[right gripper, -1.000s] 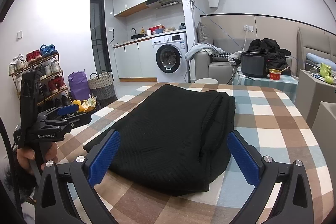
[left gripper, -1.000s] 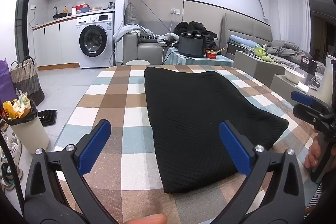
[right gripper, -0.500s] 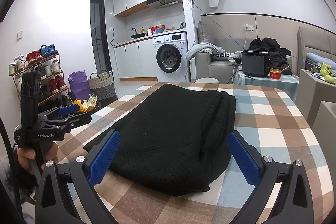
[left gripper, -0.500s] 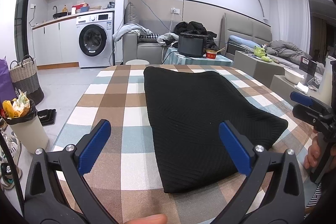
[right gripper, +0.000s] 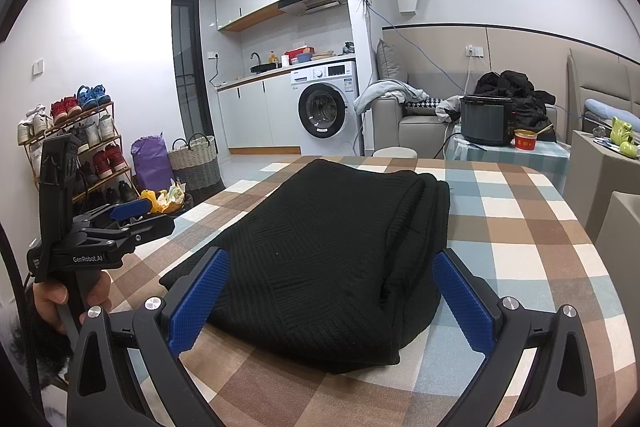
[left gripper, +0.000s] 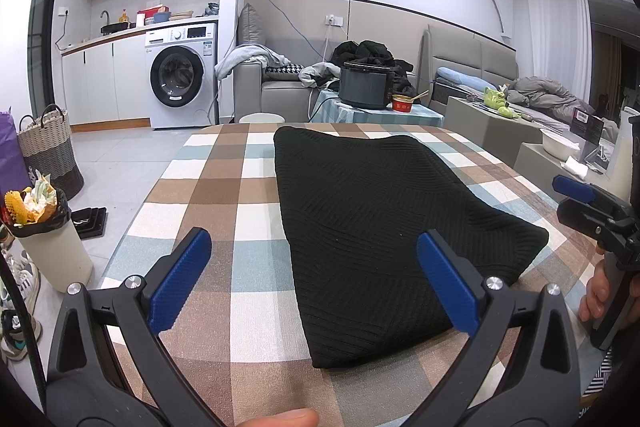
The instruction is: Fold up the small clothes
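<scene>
Checked table (left gripper: 224, 187); folded black garment (left gripper: 376, 227) centred, wide margins, grippers clear.

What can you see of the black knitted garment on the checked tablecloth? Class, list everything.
The black ribbed-knit garment is folded into a thick, roughly rectangular stack, with layered edges showing along one side in the right wrist view. It lies flat on the brown, blue and white checked tablecloth, which alone touches it. The left hand-held gripper and the right hand-held gripper are both open, near its front edge and clear of it.
</scene>
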`<state>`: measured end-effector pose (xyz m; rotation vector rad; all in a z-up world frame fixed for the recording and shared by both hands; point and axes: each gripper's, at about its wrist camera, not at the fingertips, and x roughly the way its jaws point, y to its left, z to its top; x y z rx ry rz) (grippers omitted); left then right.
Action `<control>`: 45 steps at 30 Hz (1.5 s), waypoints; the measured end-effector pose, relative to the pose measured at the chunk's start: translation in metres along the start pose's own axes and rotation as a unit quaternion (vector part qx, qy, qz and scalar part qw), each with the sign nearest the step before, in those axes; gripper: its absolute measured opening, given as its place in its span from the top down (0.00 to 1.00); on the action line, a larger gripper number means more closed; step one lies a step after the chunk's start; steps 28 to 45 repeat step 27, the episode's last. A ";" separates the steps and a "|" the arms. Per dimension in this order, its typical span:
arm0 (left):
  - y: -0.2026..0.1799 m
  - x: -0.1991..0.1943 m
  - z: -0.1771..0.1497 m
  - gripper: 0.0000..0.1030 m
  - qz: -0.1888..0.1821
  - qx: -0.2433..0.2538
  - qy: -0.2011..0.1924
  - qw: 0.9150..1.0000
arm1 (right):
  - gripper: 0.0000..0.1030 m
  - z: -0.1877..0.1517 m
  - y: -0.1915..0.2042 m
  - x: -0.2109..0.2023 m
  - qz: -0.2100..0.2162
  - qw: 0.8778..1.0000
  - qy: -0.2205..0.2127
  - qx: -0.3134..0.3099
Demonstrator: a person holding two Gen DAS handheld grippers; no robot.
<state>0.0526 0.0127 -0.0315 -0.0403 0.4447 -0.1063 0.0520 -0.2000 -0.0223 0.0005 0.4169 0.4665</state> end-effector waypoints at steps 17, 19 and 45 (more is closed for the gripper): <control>0.000 0.001 0.000 0.01 0.000 -0.001 0.000 1.000 | 0.00 0.000 0.000 0.000 0.000 1.000 0.000 0.001; 0.000 0.000 0.000 0.01 0.000 0.000 0.000 1.000 | 0.00 0.000 0.000 0.000 -0.001 1.000 0.001 0.000; -0.001 0.001 -0.001 0.01 0.000 0.001 -0.005 1.000 | 0.00 -0.005 0.001 0.003 0.002 1.000 0.001 -0.008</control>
